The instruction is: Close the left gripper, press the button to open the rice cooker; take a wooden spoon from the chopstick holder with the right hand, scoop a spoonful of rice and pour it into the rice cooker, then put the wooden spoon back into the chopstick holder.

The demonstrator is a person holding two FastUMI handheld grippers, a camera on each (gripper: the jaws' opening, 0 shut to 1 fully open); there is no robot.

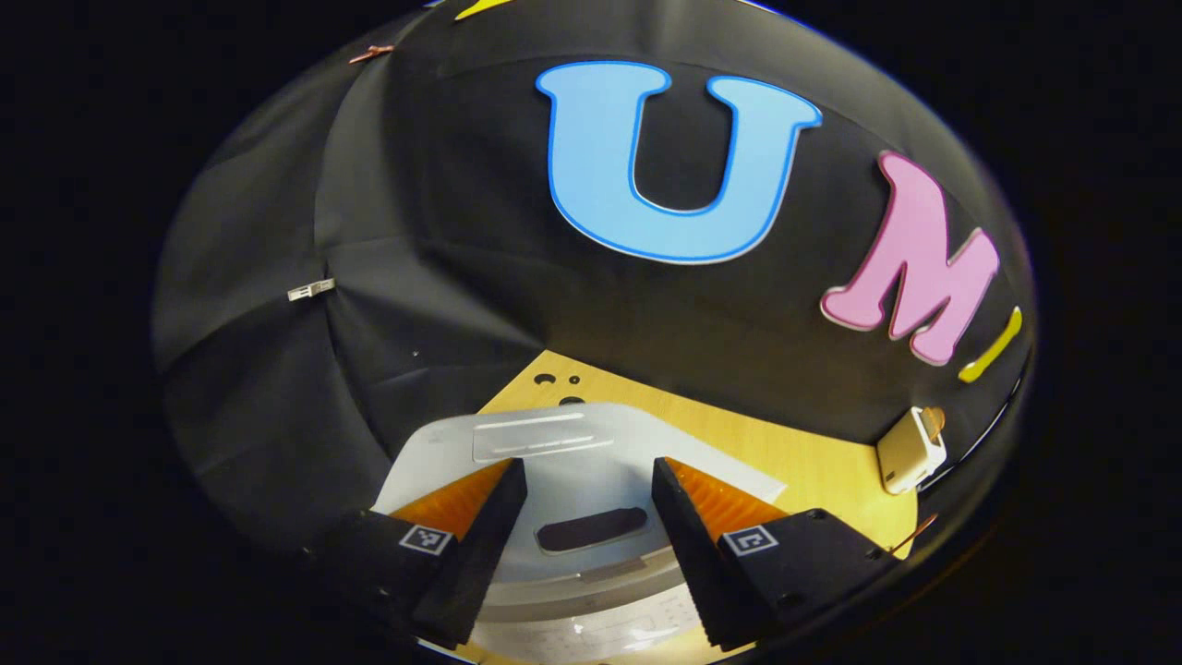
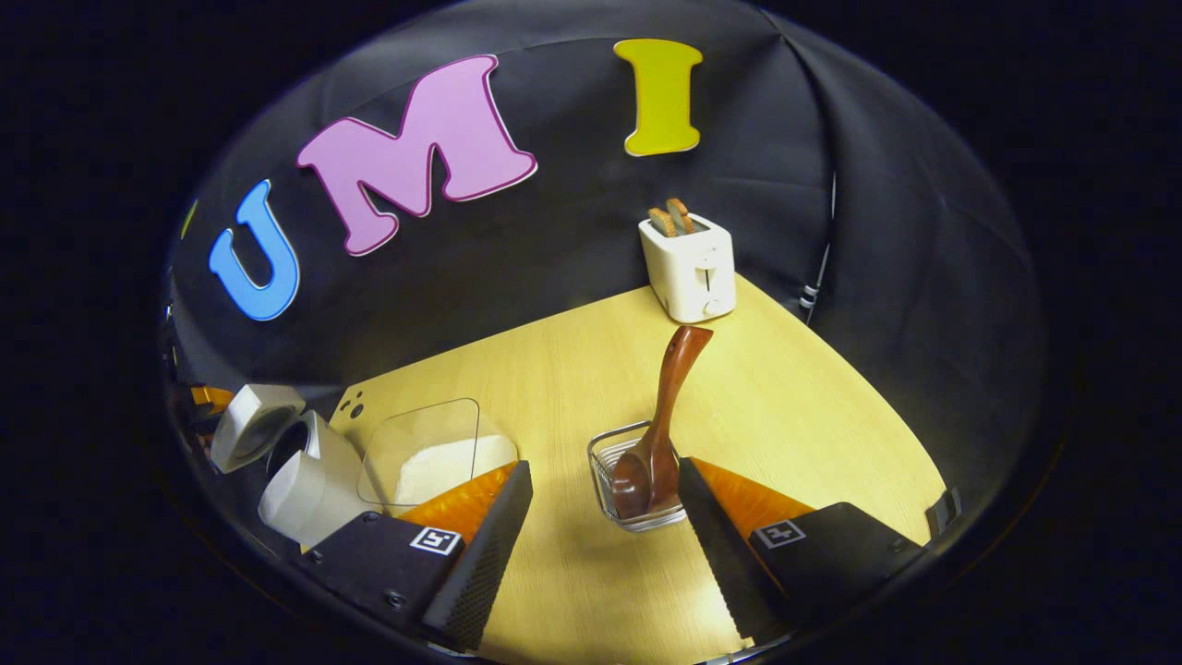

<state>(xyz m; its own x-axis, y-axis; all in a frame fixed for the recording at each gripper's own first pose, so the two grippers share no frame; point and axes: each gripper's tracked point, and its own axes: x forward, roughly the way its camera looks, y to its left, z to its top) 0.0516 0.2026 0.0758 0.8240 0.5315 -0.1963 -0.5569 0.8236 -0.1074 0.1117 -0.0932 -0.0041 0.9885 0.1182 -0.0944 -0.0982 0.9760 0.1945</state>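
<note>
The rice cooker (image 2: 295, 462) is white, as is the toaster (image 2: 691, 266). The wooden spoon (image 2: 657, 434) is reddish brown. The table (image 2: 785, 397) shows pale yellow woodgrain.

Black cloth wall (image 2: 572, 231); wooden table (image 2: 554, 388)

one rice cooker (image 2: 305, 480) stands on the one wooden table (image 2: 572, 369), its single lid (image 2: 251, 423) raised. there is one clear container of rice (image 2: 434, 457), one wire chopstick holder (image 2: 637, 480) and one wooden spoon (image 2: 660, 425) standing in it. one white toaster (image 2: 690, 266) sits at the far edge with two slices of toast (image 2: 671, 219) in its top. two grippers are counted, the left gripper (image 1: 589, 531) and the right gripper (image 2: 605, 545), each with two fingers.
</note>
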